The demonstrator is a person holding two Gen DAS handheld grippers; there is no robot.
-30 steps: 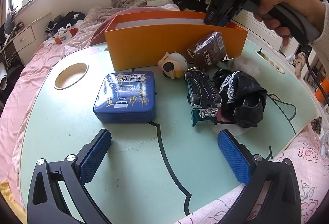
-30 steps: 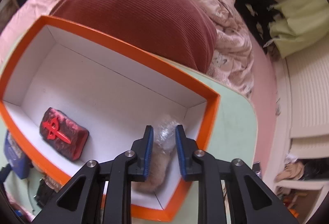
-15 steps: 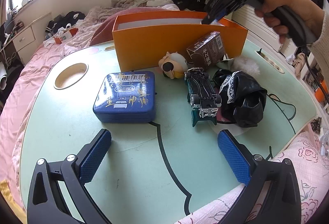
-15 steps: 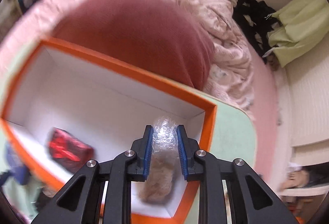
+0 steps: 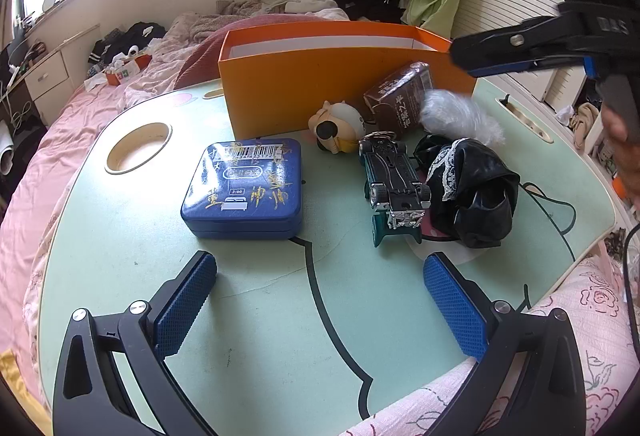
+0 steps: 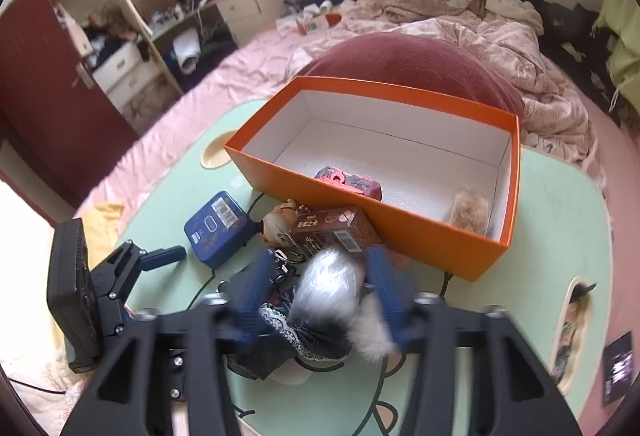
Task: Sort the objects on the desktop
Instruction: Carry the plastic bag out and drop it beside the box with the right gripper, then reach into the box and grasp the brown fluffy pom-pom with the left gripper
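The landmark is the open orange cardboard box (image 6: 404, 224) with a white lining, standing at the far side of the pale green worktop (image 5: 248, 348). Inside the box lie a dark red block with a red raised emblem (image 6: 347, 183), near the front wall, and a tan furry tuft (image 6: 469, 211) in the right-hand corner as the right wrist view shows it.

Outside the box, along its front wall, the remaining items cluster. A brown drink carton (image 5: 400, 98) leans touching the wall. A small cartoon figurine with a cream head (image 5: 338, 126) sits just beside the carton. A white fluffy pompom (image 5: 456, 116) lies to the right of the carton. Nearer the viewer are an upturned dark green toy car (image 5: 394, 188), a crumpled black glossy garment with lace trim (image 5: 472, 192) and a blue square tin with gold lettering (image 5: 244, 188), the tin left of the car.

The right gripper (image 6: 320, 300), blurred, hovers in front of the box over this cluster; its fingers are opening, and the pompom appears between them in the right wrist view, though contact cannot be determined. The left gripper (image 5: 320, 308) hangs above bare worktop, well in front of the box, fingers spread wide and holding nothing.
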